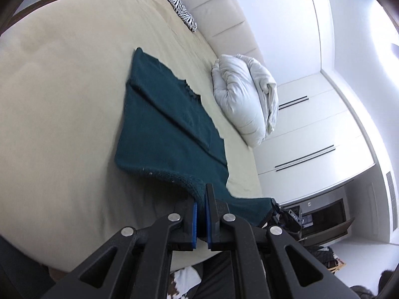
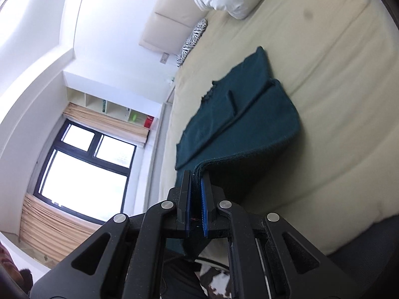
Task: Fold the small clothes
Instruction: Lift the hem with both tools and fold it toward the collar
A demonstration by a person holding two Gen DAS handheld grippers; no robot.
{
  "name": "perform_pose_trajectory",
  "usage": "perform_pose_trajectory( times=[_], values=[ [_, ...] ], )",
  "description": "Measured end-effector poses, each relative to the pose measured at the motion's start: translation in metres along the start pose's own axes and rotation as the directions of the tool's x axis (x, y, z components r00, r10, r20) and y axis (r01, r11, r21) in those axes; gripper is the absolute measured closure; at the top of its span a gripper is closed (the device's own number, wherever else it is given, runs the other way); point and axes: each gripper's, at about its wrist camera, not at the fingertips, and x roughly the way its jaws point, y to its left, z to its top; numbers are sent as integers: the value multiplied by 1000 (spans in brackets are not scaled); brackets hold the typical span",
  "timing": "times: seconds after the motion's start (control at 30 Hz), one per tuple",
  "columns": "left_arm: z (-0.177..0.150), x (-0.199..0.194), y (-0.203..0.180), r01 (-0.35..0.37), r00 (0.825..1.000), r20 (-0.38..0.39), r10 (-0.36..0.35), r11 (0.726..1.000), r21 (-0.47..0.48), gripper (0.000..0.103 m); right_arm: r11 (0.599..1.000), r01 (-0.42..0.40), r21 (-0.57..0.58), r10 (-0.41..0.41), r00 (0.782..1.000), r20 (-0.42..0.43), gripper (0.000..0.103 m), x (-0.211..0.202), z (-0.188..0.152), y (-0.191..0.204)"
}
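Note:
A dark teal garment lies on the cream bed, its far part flat with a straight crease along it. My left gripper is shut on the garment's near hem, which is lifted off the sheet. In the right wrist view the same teal garment stretches away over the bed. My right gripper is shut on the other near corner, also raised. The right gripper's tip shows at the cloth's far near corner in the left wrist view.
A white bundled duvet lies beside the garment near the padded headboard. A zebra-print pillow sits farther along. White wardrobes stand past the bed. A window with curtains shows in the right wrist view.

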Motion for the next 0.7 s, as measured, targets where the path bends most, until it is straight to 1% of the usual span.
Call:
perform_pose_trajectory(
  times=[0.23,0.43,0.53,0.7],
  values=[
    [57,21,-1,26,998,62,-24,999,-39,97,1000,-19,12,19,998,64,97,29,49,13],
    [117,57,1,19,995,97,-14,998,-58,97,999,-15,48,9,991,135,97,59,104,8],
    [145,78,-1,4,995,104,1,999,-50,97,998,15,61,-25,987,157,97,80,130,1],
    [179,110,5,-33,994,104,38,998,-48,97,994,70,81,-84,979,185,97,114,172,-14]
  ],
)
